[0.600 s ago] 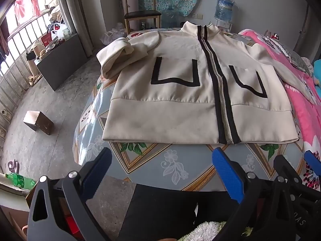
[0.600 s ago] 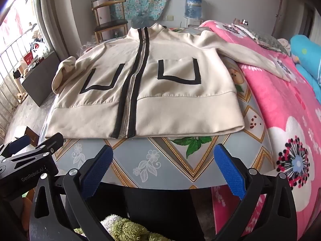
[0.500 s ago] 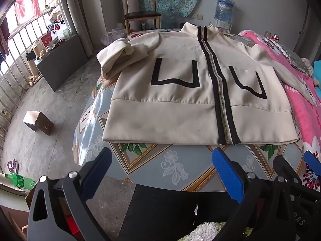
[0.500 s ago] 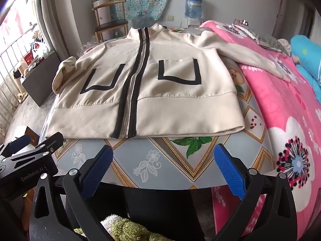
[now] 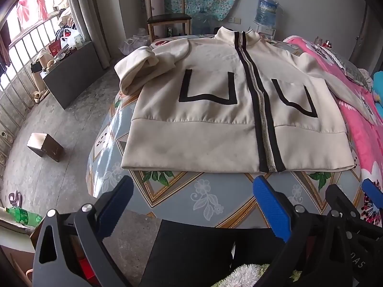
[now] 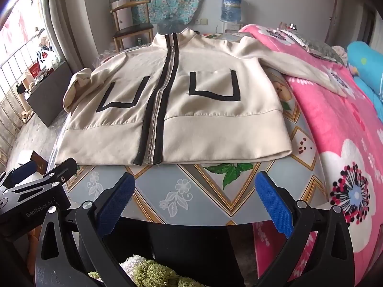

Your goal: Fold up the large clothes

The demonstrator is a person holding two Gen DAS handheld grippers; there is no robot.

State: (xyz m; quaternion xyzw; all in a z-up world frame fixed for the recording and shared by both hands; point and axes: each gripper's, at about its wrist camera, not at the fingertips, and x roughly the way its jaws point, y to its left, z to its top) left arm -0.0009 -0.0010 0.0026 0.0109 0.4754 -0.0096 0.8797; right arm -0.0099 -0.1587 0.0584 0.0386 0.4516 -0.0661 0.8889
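Note:
A cream zip-up jacket (image 5: 203, 119) with black trim lies flat, front up, on a patterned round table (image 5: 203, 201); it also shows in the right wrist view (image 6: 203, 124). Its left sleeve (image 5: 141, 69) is bunched at the table's left edge. Its right sleeve (image 6: 306, 69) stretches onto the pink blanket. My left gripper (image 5: 191, 205) is open and empty, held before the table's near edge, short of the hem. My right gripper (image 6: 195, 198) is open and empty, also before the near edge. The left gripper's body (image 6: 31, 191) shows at the left of the right wrist view.
A pink flowered blanket (image 6: 347, 131) covers the bed right of the table. A wooden chair (image 5: 167, 16) and a water jug (image 5: 267, 9) stand behind. A small box (image 5: 44, 146) and a green bottle (image 5: 22, 215) lie on the floor at left.

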